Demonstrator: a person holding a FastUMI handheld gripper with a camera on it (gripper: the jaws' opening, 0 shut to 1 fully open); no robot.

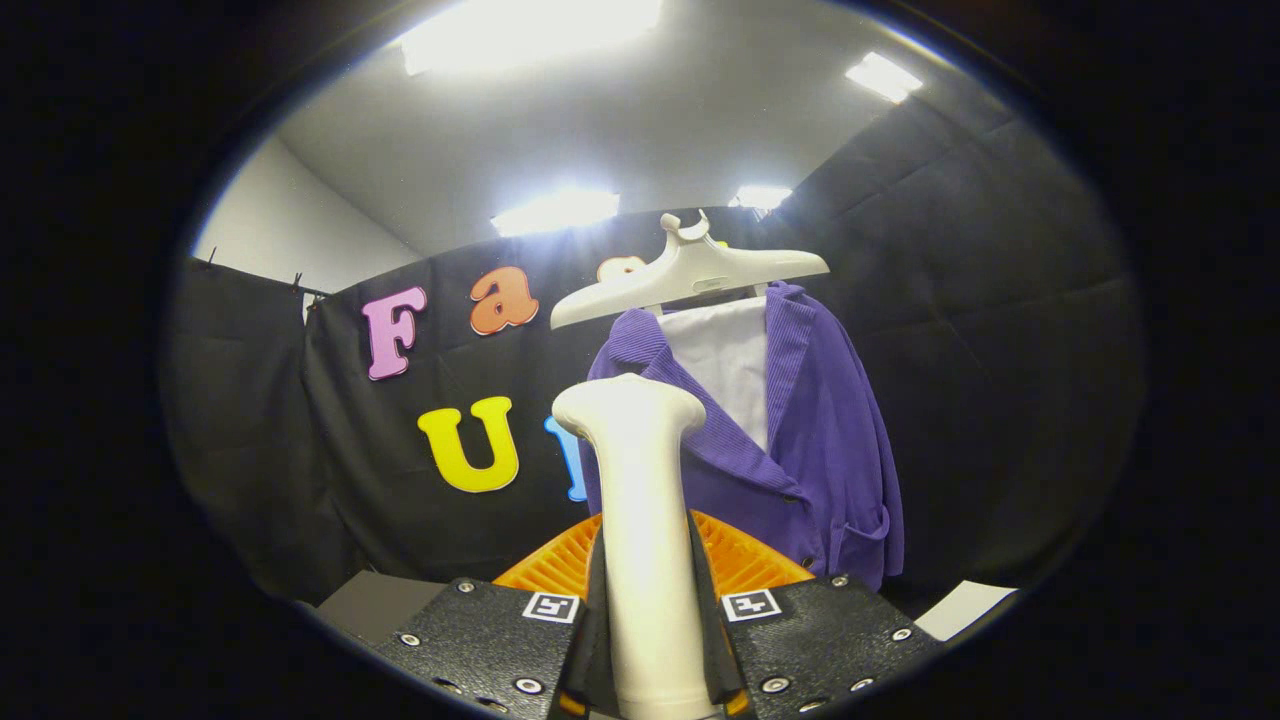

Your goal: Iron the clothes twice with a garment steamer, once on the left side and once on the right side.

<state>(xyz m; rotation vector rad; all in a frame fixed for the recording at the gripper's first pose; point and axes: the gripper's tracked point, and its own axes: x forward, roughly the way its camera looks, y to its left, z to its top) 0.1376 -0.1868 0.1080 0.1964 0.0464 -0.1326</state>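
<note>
A cream garment steamer (640, 520) stands upright between my fingers, its rounded head at the top. My gripper (648, 640) is shut on the steamer's handle, both fingers pressing its sides. Beyond the steamer's head hangs a purple corduroy jacket (800, 440) with a white lining (725, 360) showing at the open collar. The jacket hangs on a white hanger (690, 275) in front of the black cloth wall. The steamer head sits in front of the jacket's left lapel, apart from the fabric.
The black cloth wall (1000, 350) runs behind and to the right of the jacket. A grey surface (375, 605) lies low on the left and a white surface (965, 608) low on the right. Ceiling lights (555, 210) glare overhead.
</note>
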